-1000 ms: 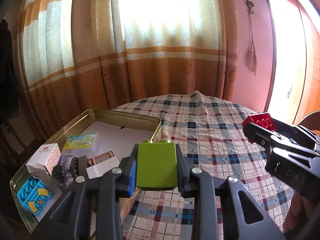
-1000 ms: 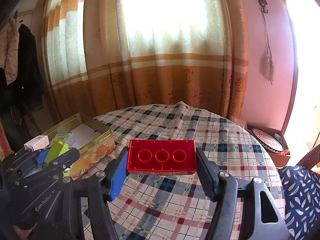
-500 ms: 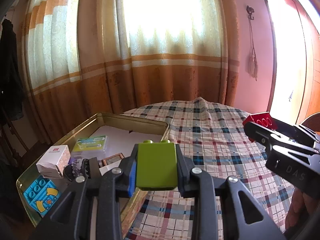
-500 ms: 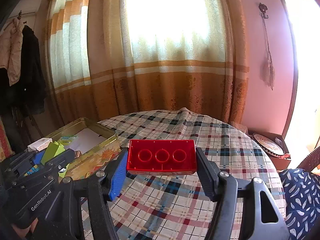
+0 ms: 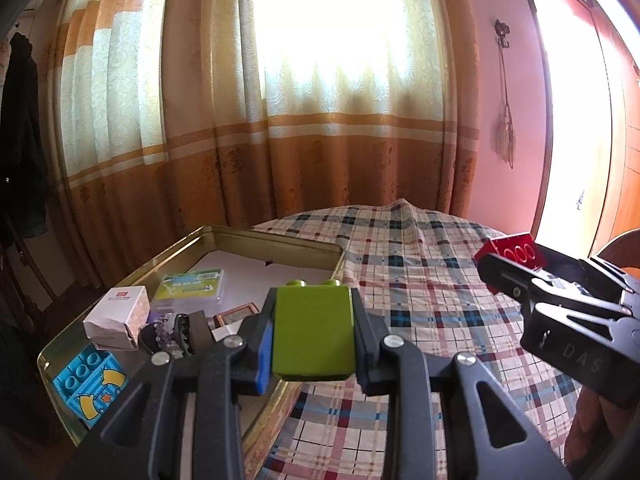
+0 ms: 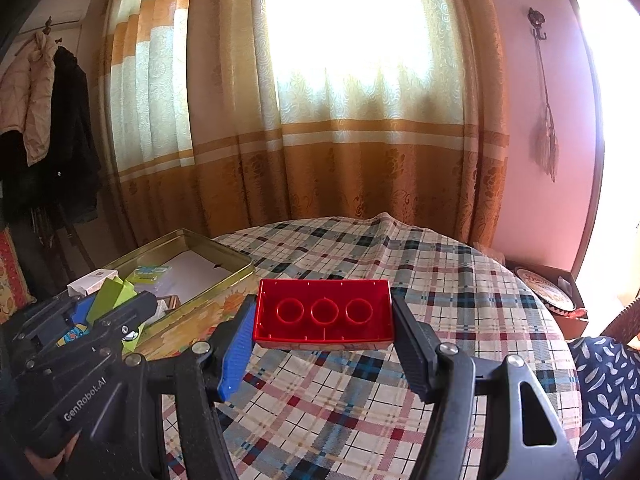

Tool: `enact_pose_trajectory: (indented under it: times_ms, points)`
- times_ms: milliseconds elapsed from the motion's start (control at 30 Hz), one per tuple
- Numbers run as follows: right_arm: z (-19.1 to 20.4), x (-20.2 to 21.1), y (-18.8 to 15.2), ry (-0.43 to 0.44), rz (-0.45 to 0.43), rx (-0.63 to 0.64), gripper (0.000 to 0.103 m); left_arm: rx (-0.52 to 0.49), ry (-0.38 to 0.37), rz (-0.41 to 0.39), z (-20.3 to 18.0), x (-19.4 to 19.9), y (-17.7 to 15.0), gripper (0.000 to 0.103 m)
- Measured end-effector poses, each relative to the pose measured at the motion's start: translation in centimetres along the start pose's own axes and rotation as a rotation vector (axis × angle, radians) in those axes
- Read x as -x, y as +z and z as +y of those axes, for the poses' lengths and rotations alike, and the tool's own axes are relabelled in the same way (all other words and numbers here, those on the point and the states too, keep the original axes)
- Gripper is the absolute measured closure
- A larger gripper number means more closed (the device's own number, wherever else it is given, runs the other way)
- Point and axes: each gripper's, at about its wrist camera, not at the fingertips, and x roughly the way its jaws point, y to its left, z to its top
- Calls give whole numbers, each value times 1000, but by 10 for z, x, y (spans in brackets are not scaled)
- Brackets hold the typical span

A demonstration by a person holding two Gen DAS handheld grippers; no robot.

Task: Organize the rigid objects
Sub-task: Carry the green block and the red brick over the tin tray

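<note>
My left gripper is shut on a green brick and holds it above the near right rim of a gold tin box. My right gripper is shut on a red brick, underside facing the camera, held above the checked tablecloth to the right of the tin. In the left wrist view the red brick and right gripper show at the right. In the right wrist view the green brick shows at the left.
The tin holds a blue brick, a small white box, a green-labelled case, a dark beaded item and white paper. Curtains hang behind the round table. A carton sits beyond its right edge.
Both grippers have risen a little with their bricks held; the tin and table sit lower in both views. The grips have not changed.
</note>
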Motion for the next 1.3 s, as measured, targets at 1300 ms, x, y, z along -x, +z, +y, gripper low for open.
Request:
enact_pose_trajectory:
  times_ms: [1300]
  points:
    - [33,14,-6,67,-42,48,37,18,-2,-74,20,32,-2,73]
